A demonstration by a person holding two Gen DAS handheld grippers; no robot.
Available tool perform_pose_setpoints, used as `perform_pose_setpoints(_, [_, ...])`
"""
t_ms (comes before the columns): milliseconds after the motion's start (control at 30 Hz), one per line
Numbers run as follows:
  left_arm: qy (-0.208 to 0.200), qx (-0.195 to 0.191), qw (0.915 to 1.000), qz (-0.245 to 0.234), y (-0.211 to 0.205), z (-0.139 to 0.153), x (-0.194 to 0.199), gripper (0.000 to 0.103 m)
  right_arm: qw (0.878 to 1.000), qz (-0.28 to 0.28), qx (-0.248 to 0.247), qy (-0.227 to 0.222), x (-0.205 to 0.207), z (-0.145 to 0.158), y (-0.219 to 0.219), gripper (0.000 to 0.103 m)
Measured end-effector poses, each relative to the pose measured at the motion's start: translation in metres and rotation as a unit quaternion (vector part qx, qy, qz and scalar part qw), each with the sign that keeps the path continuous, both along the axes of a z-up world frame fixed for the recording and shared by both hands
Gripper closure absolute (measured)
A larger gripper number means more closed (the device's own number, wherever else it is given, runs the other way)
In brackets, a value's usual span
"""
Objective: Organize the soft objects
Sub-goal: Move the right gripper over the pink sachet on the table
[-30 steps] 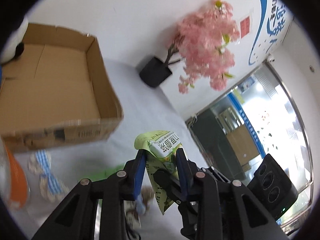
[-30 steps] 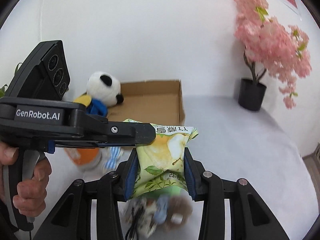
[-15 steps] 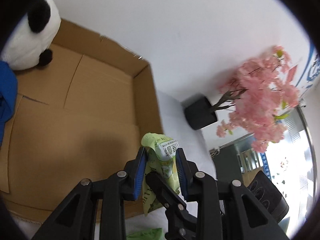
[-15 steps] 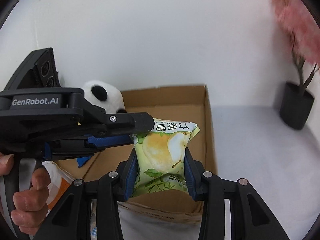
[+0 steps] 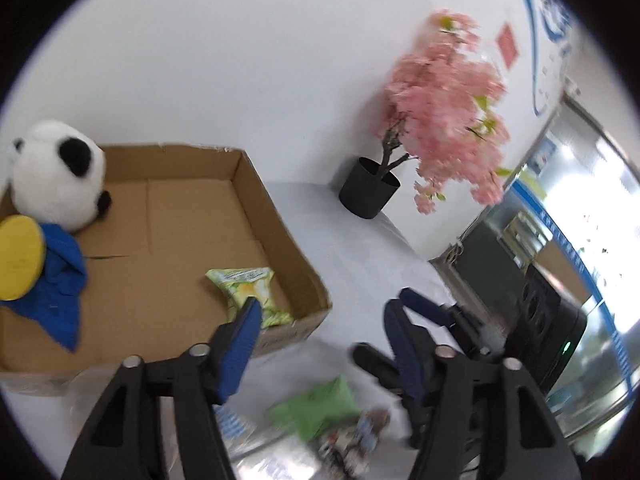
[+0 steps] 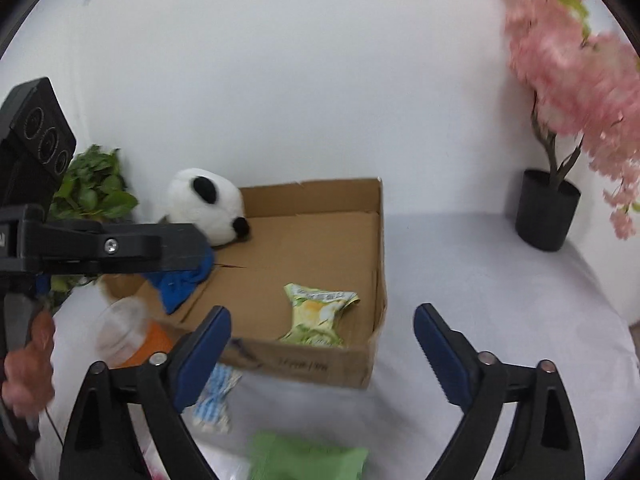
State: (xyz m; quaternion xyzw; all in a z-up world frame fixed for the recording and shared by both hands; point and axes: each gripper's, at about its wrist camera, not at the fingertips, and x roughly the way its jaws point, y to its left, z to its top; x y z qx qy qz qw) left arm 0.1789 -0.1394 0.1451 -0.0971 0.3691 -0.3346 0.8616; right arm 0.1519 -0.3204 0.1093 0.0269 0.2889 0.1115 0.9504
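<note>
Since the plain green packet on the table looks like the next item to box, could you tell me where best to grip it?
Probably take the green packet across its flat middle, coming down from above. It seems to lie flat on the white table and is blurred, so its edges are hard to judge.

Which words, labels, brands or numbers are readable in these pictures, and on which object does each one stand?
No text can be read with certainty.
Snack packet in the cardboard box: small print along the top, too blurred.
Cardboard box front: dark print, too blurred.
Wall sign, red: unreadable.
Wall lettering, blue: cut off and blurred.
</note>
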Motion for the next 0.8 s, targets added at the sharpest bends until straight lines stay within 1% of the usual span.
perform_pose_setpoints(33, [-0.014,0.014,0.9998,0.008,0.011,0.0,-0.018,0.025,1.0,0.021,0.009,-0.004,-0.021,0.003,0.003,0.005])
perform_pose_setpoints(67, [-0.023,0.026,0.9993,0.015,0.023,-0.002,-0.035,0.025,0.999,0.045,0.026,0.003,-0.037,0.001,0.005,0.004])
perform_pose_setpoints(100, [-0.026,0.034,0.999,0.015,0.031,-0.005,-0.048,0.025,0.995,0.079,0.05,0.021,-0.052,-0.004,0.01,0.004])
perform_pose_setpoints(133, [-0.022,0.042,0.9988,0.01,0.041,-0.012,-0.062,0.025,0.992,0.103,0.065,0.038,-0.064,-0.01,0.015,0.004])
perform_pose_setpoints(167, [-0.013,0.048,0.9987,0.01,0.05,-0.019,-0.072,0.025,0.986,0.135,0.078,0.065,-0.076,-0.02,0.025,0.004])
perform_pose_setpoints(200, [0.001,0.053,0.9985,0.014,0.059,-0.028,-0.081,0.025,0.98,0.159,0.082,0.088,-0.084,-0.031,0.035,0.004])
perform_pose_setpoints(233, [0.019,0.055,0.9982,0.017,0.068,-0.038,-0.089,0.025,0.977,0.17,0.079,0.104,-0.091,-0.04,0.044,0.004])
perform_pose_setpoints(267, [0.038,0.053,0.9977,0.02,0.077,-0.049,-0.095,0.025,0.975,0.175,0.074,0.118,-0.094,-0.049,0.052,0.004])
perform_pose_setpoints(300, [0.06,0.049,0.9965,0.03,0.087,-0.062,-0.101,0.025,0.973,0.176,0.067,0.132,-0.097,-0.058,0.06,0.006])
perform_pose_setpoints(333, [0.073,0.049,0.9952,0.042,0.095,-0.069,-0.105,0.025,0.973,0.171,0.062,0.144,-0.097,-0.067,0.067,0.009])
perform_pose_setpoints(433, [0.11,0.037,0.9908,0.07,0.113,-0.093,-0.113,0.025,0.975,0.147,0.048,0.159,-0.091,-0.077,0.078,0.009])
perform_pose_setpoints(500, [0.124,0.026,0.9894,0.07,0.118,-0.103,-0.116,0.026,0.976,0.14,0.034,0.161,-0.084,-0.08,0.084,0.01])
perform_pose_setpoints(567, [0.132,0.012,0.9887,0.069,0.123,-0.112,-0.115,0.026,0.975,0.14,0.019,0.171,-0.075,-0.081,0.094,0.015])
perform_pose_setpoints(633, [0.154,0.0,0.9859,0.065,0.126,-0.123,-0.113,0.027,0.97,0.168,0.011,0.178,-0.077,-0.08,0.11,0.016])
perform_pose_setpoints(667, [0.165,-0.011,0.9844,0.06,0.129,-0.129,-0.112,0.027,0.966,0.185,0.008,0.178,-0.084,-0.082,0.12,0.016])
perform_pose_setpoints(733, [0.188,-0.035,0.9804,0.048,0.131,-0.138,-0.109,0.033,0.958,0.218,-0.007,0.187,-0.103,-0.087,0.139,0.016])
perform_pose_setpoints(767, [0.199,-0.042,0.9783,0.041,0.131,-0.143,-0.108,0.034,0.955,0.222,-0.012,0.194,-0.109,-0.093,0.146,0.016])
perform_pose_setpoints(800, [0.21,-0.048,0.976,0.033,0.13,-0.148,-0.106,0.038,0.954,0.217,-0.011,0.209,-0.114,-0.1,0.154,0.016])
